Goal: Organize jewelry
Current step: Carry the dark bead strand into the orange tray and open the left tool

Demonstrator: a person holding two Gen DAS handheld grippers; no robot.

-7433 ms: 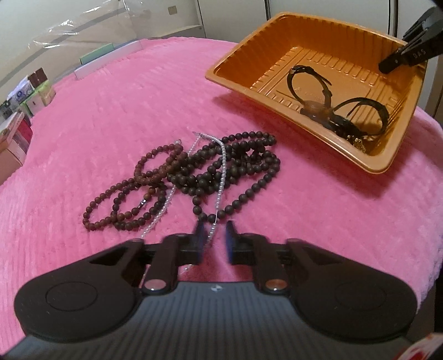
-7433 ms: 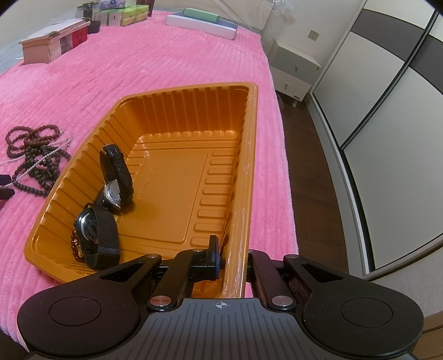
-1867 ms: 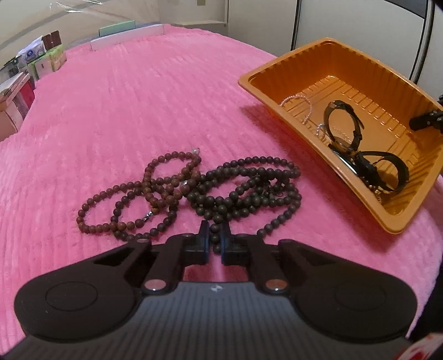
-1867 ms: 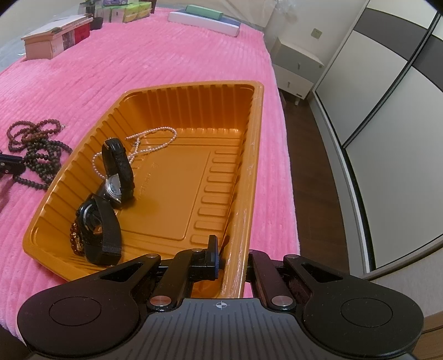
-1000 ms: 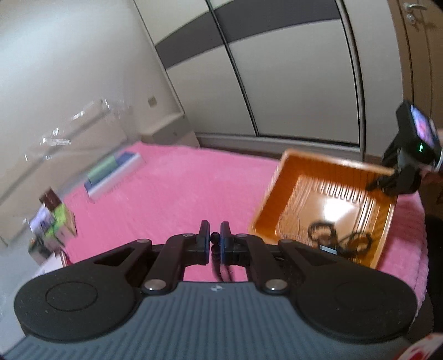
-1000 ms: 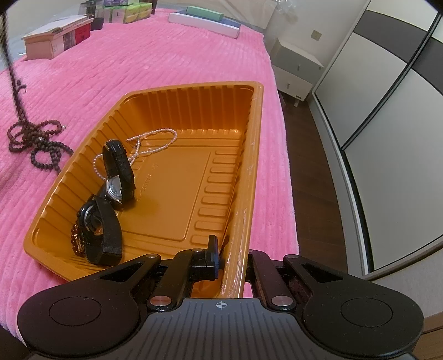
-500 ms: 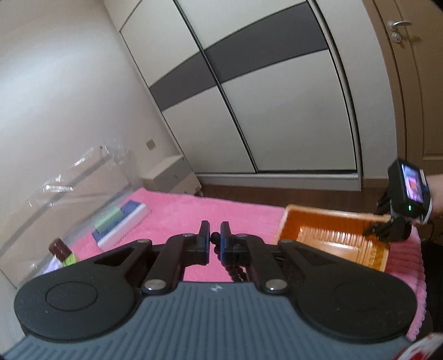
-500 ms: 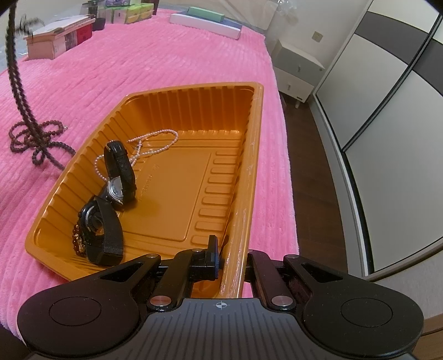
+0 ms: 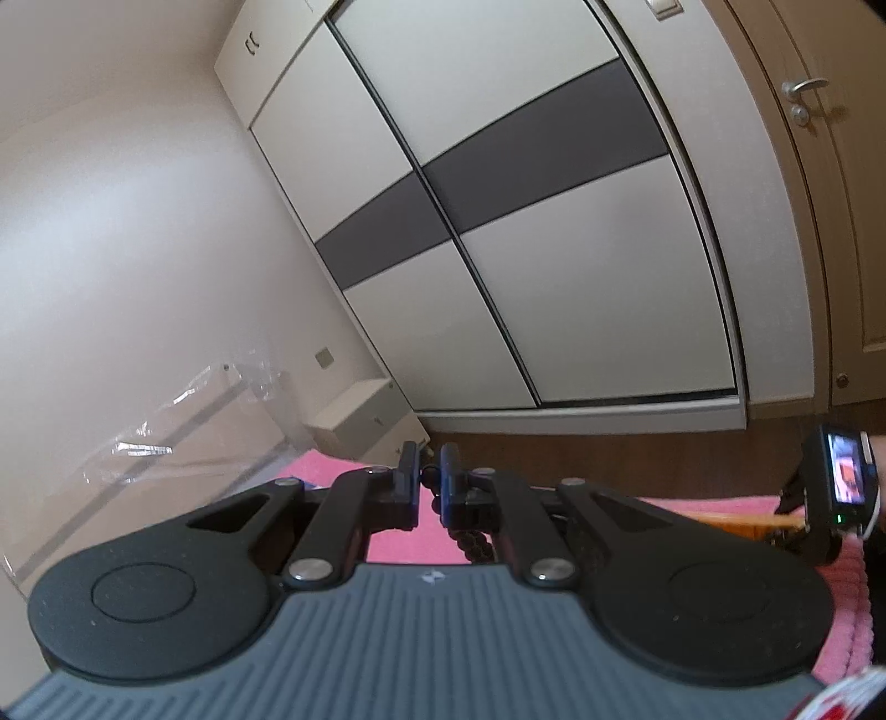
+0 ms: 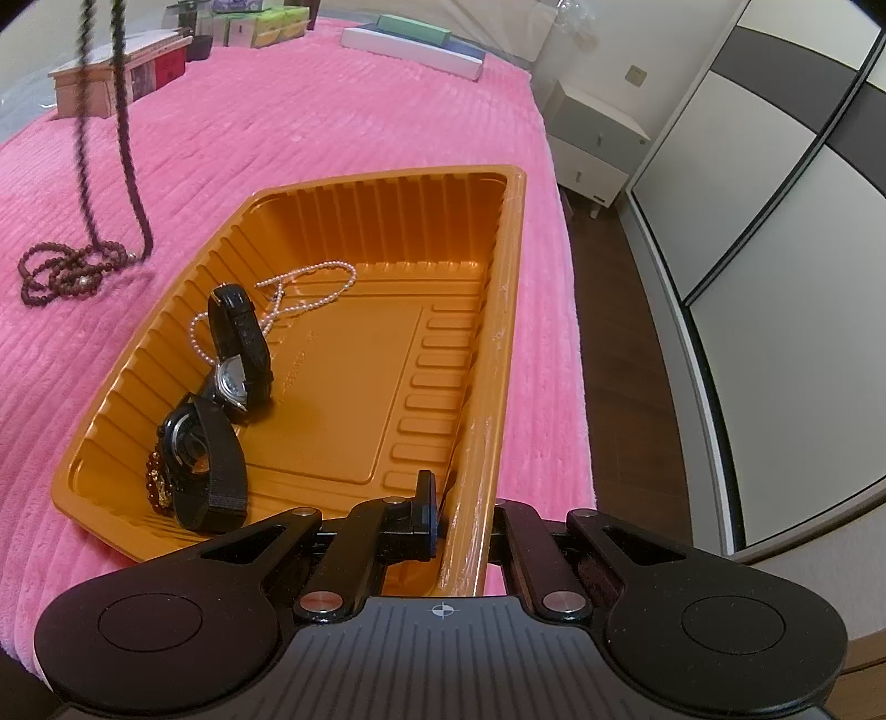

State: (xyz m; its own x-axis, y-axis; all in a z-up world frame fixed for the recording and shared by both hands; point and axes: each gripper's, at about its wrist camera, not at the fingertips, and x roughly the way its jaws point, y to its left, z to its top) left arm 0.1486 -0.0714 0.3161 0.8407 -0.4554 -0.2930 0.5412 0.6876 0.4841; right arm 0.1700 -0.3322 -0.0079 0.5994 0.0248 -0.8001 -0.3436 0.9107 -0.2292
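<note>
My left gripper (image 9: 429,477) is shut on a dark bead necklace (image 9: 470,540) and holds it high above the bed. The necklace also shows in the right wrist view (image 10: 127,138), hanging in long strands left of the orange tray (image 10: 354,232). My right gripper (image 10: 459,520) is shut on the tray's near right rim. In the tray lie two black watches (image 10: 241,343), a pearl chain (image 10: 299,293) and an amber bead bracelet (image 10: 158,476). A brown bead necklace (image 10: 63,271) lies on the pink bedspread (image 10: 332,111) left of the tray.
A wooden box (image 10: 105,83), small cartons (image 10: 266,27) and a flat white box (image 10: 415,44) sit at the bed's far side. A white nightstand (image 10: 592,138) and sliding wardrobe doors (image 9: 526,249) stand beyond the bed.
My left gripper closed on the dark bead necklace and lifted it high off the bedspread, its view tilting up to the wardrobe. The right gripper kept its hold on the tray rim.
</note>
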